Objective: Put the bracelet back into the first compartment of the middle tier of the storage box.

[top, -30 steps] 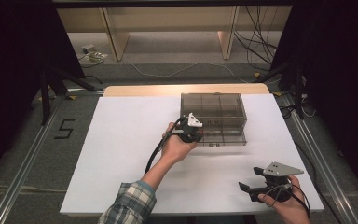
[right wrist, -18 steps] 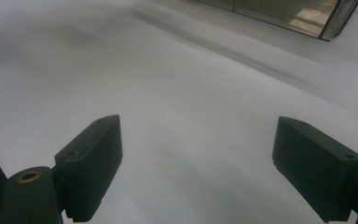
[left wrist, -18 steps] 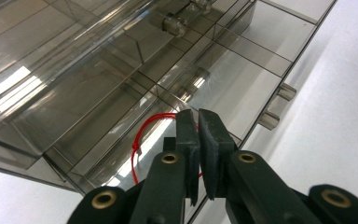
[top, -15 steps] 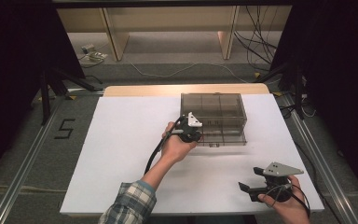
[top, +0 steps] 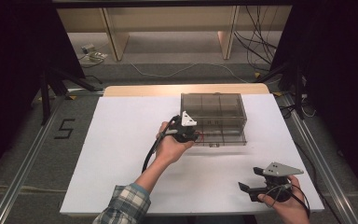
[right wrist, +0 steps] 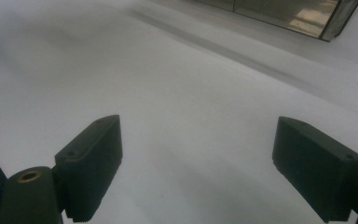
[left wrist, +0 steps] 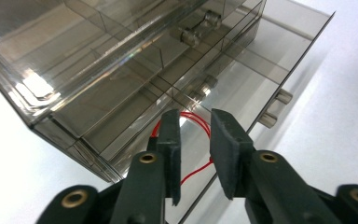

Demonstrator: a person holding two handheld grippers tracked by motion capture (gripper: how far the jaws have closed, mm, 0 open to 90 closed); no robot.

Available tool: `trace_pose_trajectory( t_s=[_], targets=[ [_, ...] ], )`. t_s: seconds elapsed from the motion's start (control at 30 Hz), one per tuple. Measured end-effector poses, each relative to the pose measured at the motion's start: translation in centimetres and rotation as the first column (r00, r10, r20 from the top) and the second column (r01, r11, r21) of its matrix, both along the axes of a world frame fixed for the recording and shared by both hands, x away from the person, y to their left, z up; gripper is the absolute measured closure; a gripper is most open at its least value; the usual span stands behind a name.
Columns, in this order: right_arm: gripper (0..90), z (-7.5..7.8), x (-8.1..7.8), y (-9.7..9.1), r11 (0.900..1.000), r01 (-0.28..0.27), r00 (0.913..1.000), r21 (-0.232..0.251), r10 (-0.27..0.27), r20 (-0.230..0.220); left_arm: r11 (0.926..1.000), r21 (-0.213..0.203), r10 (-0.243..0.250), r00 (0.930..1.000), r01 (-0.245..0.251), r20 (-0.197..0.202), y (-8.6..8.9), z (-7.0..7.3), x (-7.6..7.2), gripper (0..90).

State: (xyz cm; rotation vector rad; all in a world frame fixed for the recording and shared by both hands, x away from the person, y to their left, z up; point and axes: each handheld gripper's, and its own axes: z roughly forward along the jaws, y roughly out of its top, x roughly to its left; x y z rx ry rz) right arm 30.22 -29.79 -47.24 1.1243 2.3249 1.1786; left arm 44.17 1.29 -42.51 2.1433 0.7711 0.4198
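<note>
Since the earlier frame my left gripper (left wrist: 193,154) has just been opening: its fingers (left wrist: 170,149) now stand a narrow gap apart, with a thin red wire (left wrist: 193,173) showing through that gap and looping just beyond the tips. I cannot tell whether the pads touch it. Both hands have otherwise kept their places. Nearest me, my right hand (top: 284,200) holds the right gripper (top: 254,179) low at the near right corner of the table (top: 121,154), its fingers (right wrist: 91,165) spread wide over bare white surface with nothing between them. Further out, my left forearm reaches forward, the wrist cocked so the gripper points at the smoked clear drawer box (top: 214,116). Its lowest drawer (left wrist: 279,60) stands pulled out directly ahead of the fingertips.
</note>
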Motion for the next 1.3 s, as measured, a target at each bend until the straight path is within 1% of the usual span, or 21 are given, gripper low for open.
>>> trace_pose_trajectory(
  t_s=[0.1,0.13,0.27,0.33,0.47,0.57,0.63,0.77,0.9,1.1,1.27,1.3],
  targets=[
    [16.8,0.0,0.0,0.0,1.0,0.001,1.0,0.001,-0.001,-0.001,0.9999,-0.016,0.007,0.9999,-0.007,0.014,0.4,0.2,-0.3,67.3],
    [16.8,0.0,0.0,0.0,1.0,0.001,1.0,0.0,-0.001,0.0,0.9998,-0.015,0.009,0.9999,-0.009,0.013,0.6,0.4,-0.4,65.3],
    [16.8,0.0,0.0,0.0,1.0,0.0,1.0,0.0,0.0,0.0,0.9989,-0.045,0.011,0.9997,-0.01,0.022,1.2,0.7,-0.9,58.9],
    [16.8,0.0,0.0,0.0,1.0,0.001,1.0,0.0,-0.001,0.0,0.999,-0.043,0.01,0.9995,-0.009,0.031,1.5,0.9,-1.2,55.7],
    [16.8,0.0,0.0,0.0,1.0,0.002,1.0,0.0,-0.002,0.0,0.9983,-0.05,0.031,0.9994,-0.03,0.018,2.3,1.1,-1.9,44.1],
    [16.8,0.0,0.0,0.0,1.0,0.003,1.0,-0.004,-0.003,-0.002,0.9969,-0.067,0.044,0.9987,-0.042,0.026,3.1,1.2,-2.3,37.2],
    [16.8,0.0,0.0,0.0,1.0,0.004,1.0,-0.004,-0.004,-0.002,0.9955,-0.081,0.05,0.9982,-0.048,0.032,3.6,1.3,-2.7,34.5],
    [16.8,0.0,0.0,0.0,1.0,0.004,1.0,-0.005,-0.004,-0.002,0.9952,-0.079,0.061,0.9972,-0.058,0.044,4.7,1.2,-3.5,31.1],
    [16.8,0.0,0.0,0.0,1.0,0.004,1.0,-0.006,-0.004,-0.002,0.9936,-0.092,0.07,0.9965,-0.066,0.045,5.8,0.9,-4.3,29.9],
    [16.8,0.0,0.0,0.0,1.0,0.005,1.0,-0.008,-0.005,-0.001,0.9924,-0.099,0.078,0.9955,-0.073,0.053,7.3,0.3,-5.8,29.3],
    [16.8,0.0,0.0,0.0,1.0,0.005,1.0,-0.004,-0.005,0.001,0.993,-0.087,0.085,0.9947,-0.08,0.058,8.6,-0.5,-7.0,29.2],
    [16.8,0.0,0.0,0.0,1.0,0.006,1.0,-0.004,-0.006,0.001,0.9921,-0.093,0.09,0.9943,-0.084,0.058,8.8,-0.6,-7.3,28.9]
  ],
)
